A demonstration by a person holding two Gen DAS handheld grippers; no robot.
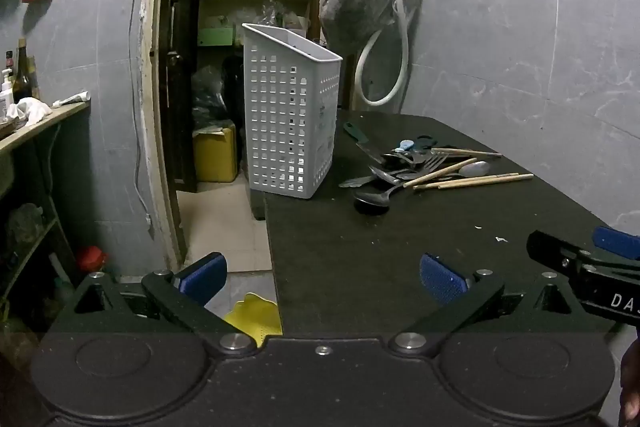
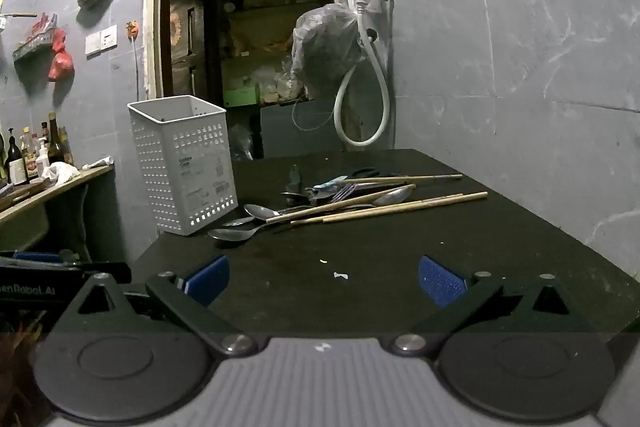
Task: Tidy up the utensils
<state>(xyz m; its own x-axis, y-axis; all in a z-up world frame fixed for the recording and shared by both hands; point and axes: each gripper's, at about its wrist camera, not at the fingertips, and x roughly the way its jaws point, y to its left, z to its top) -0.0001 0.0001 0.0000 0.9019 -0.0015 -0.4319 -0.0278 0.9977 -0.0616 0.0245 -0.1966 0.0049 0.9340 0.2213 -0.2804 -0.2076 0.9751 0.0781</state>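
A white perforated utensil basket [image 1: 291, 115] [image 2: 186, 163] stands upright at the far left corner of the black table [image 1: 400, 267] [image 2: 400, 259]. Right of it lies a heap of utensils [image 1: 416, 167] [image 2: 340, 201]: metal spoons, a fork, wooden chopsticks [image 1: 484, 179] [image 2: 404, 206], a green-handled knife [image 1: 360, 139] and scissors. My left gripper [image 1: 322, 279] hangs open over the table's near left edge with nothing between its blue pads. Over the near middle of the table my right gripper [image 2: 324, 281] is also open and empty. It shows at the right edge of the left wrist view [image 1: 592, 263].
An open doorway [image 1: 260, 27] with shelves lies behind the basket. A tap with a white hose [image 1: 400, 27] and a plastic bag [image 1: 360, 3] hang on the tiled wall. A counter with bottles [image 2: 36, 155] stands at left. A yellow object [image 1: 256, 315] lies on the floor.
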